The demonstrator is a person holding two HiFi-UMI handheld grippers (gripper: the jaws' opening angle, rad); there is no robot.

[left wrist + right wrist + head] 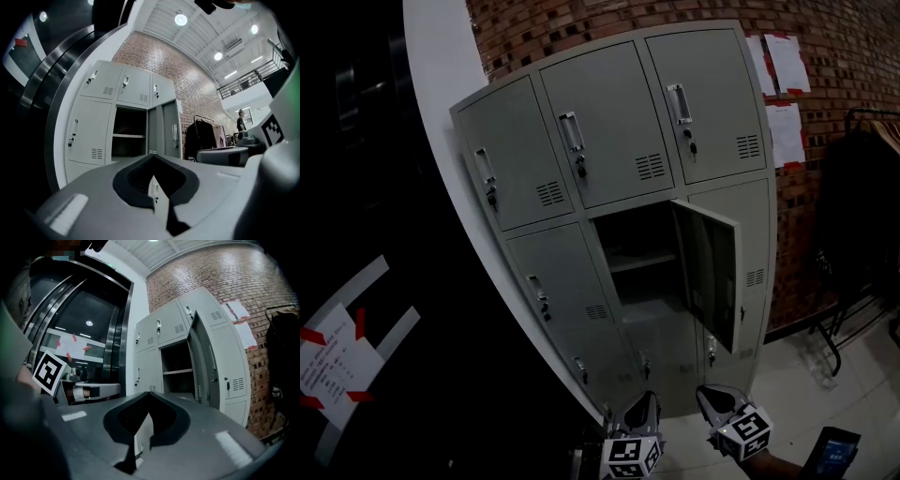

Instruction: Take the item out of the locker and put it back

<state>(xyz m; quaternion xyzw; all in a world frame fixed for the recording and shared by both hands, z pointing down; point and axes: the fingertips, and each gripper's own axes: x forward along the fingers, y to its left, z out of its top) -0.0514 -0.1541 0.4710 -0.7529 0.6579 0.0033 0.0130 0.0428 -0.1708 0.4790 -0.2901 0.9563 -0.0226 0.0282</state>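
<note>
A grey locker bank (619, 141) stands against a brick wall. Its middle compartment (639, 267) is open, with the door (710, 272) swung out to the right. Inside I see one shelf (643, 262) and dark space, with no item showing. Both grippers hang low in front of the lockers, well short of the opening. My left gripper (647, 401) is shut and empty, its jaws meeting at the tips (152, 157). To its right, my right gripper (706, 396) is also shut with nothing in it (150, 394). Both gripper views look at the open compartment (127, 136) (177, 371).
A curved white-trimmed dark wall (441, 234) borders the lockers on the left. Paper sheets (780, 66) hang on the brick. A clothes rack (862, 187) with dark garments stands at the right. A phone (832, 452) shows at the bottom right. A person (240, 121) stands far off.
</note>
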